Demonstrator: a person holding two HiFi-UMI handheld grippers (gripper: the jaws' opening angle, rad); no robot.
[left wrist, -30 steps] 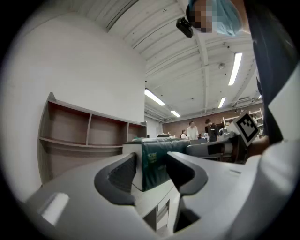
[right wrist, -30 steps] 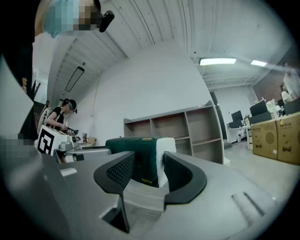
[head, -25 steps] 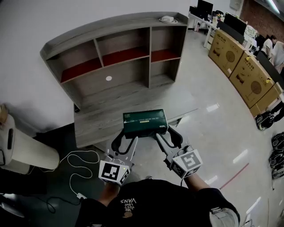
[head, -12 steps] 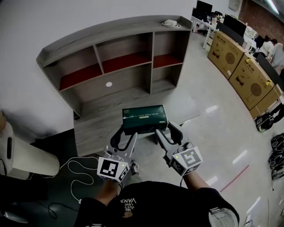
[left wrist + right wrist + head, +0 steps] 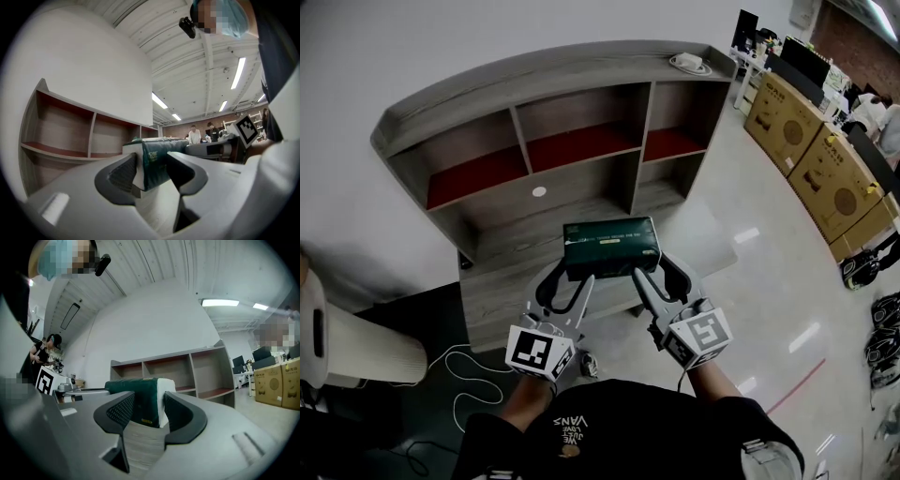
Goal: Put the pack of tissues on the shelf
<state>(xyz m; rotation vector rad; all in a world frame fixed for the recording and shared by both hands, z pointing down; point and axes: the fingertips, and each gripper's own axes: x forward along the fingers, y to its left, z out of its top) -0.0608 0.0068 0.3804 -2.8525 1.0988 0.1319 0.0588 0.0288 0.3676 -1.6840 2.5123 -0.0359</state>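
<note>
Gleaming floor [image 5: 769,272] beside grey shelf [image 5: 553,70].

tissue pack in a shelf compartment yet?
No, the left claw and right claw each grip an end of the tissue pack, out in front of the shelf.

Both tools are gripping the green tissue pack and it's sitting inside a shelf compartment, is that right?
Not quite. Both the left tool and right tool grip the tissue pack, but it is not inside a compartment: the head view shows it held over the desk, in front of the shelf.
</note>
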